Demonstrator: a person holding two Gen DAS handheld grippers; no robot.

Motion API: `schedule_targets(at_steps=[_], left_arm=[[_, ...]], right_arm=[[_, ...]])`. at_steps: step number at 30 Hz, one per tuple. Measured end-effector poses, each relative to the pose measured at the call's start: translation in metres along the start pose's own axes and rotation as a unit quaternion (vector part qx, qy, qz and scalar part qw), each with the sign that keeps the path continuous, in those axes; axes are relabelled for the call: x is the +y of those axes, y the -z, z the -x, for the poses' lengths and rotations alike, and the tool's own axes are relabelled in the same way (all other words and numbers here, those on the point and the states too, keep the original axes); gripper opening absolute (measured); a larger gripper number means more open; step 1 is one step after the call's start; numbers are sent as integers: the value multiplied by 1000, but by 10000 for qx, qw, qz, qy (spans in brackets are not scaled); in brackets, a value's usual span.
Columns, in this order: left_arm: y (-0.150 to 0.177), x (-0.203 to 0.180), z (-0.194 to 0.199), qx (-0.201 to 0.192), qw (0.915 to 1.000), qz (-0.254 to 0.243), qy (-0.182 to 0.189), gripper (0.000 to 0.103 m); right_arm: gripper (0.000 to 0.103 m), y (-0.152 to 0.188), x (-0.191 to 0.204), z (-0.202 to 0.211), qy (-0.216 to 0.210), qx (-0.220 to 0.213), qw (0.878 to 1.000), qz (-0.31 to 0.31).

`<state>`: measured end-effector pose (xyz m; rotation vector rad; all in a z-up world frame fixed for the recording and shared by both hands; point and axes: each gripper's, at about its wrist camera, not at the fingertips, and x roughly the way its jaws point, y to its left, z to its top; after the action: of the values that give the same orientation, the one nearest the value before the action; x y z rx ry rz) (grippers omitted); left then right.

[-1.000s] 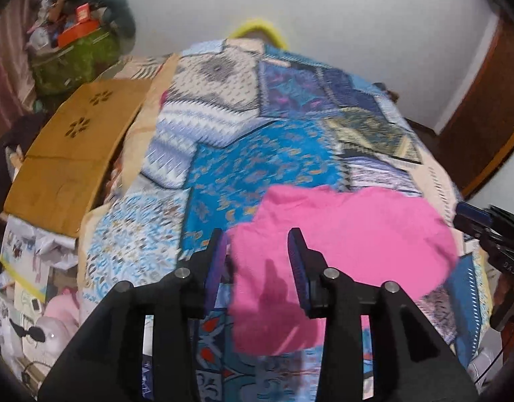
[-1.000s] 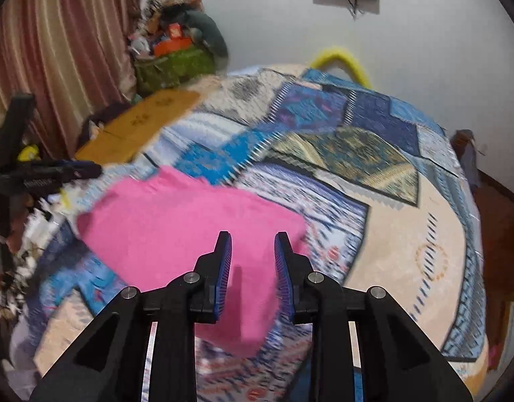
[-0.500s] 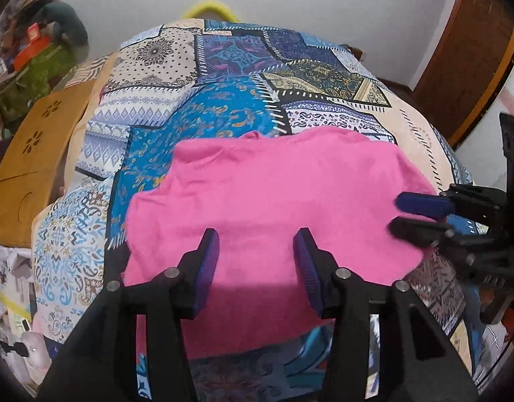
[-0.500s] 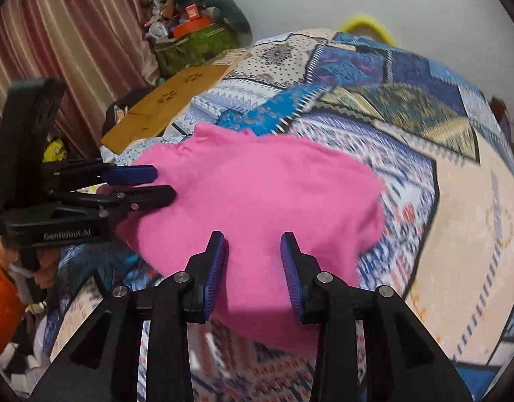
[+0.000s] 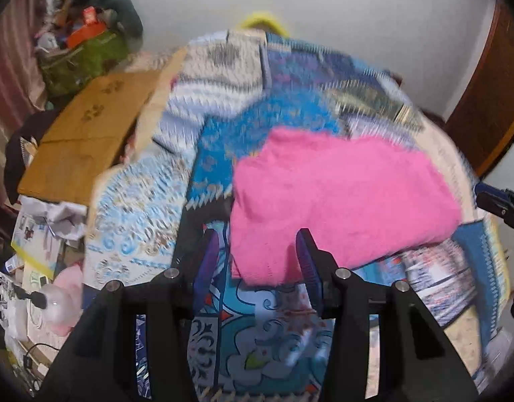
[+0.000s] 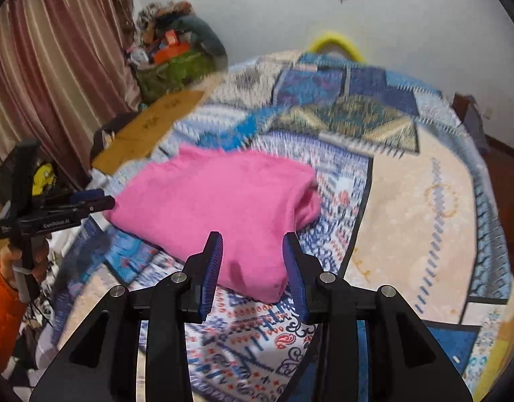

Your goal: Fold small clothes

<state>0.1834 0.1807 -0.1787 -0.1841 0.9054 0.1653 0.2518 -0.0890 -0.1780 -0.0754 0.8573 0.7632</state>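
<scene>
A pink garment (image 5: 340, 197) lies folded on the bed (image 5: 263, 328), spread over the patchwork bedspread (image 6: 418, 207) toward the near side. Seen from the right-hand tool, its near corner hangs thick and rounded, just beyond the fingertips.

The left gripper (image 5: 257, 258) hovers over the garment's near left corner with its jaws spread wide and nothing between them; the cloth edge shows through the gap, apart from both blue pads (image 5: 206, 261). The right gripper (image 6: 252, 261) hangs over the opposite near corner, its jaws also spread and holding nothing. From the right wrist view the left tool appears at the far left, gripped by a hand in an orange sleeve (image 6: 2, 288).

Beyond the bed on the left stand a brown cardboard sheet (image 5: 86, 134) and a green bag (image 6: 173, 70) stuffed with clutter, next to a striped curtain (image 6: 52, 53). Much of the bedspread is blurred.
</scene>
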Motion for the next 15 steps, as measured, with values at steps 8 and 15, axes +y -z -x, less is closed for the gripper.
schedule_targets(at_steps=[8,15], left_arm=[[-18,-32,123,-1451,9890,-100,254,48],[-3,-73,218,-2538,9651,-455,446,48]], right_arm=[[34,-24,40,92,-114,-1209,9922,283],[34,-22,82,165,-240,-2245,9723,602]])
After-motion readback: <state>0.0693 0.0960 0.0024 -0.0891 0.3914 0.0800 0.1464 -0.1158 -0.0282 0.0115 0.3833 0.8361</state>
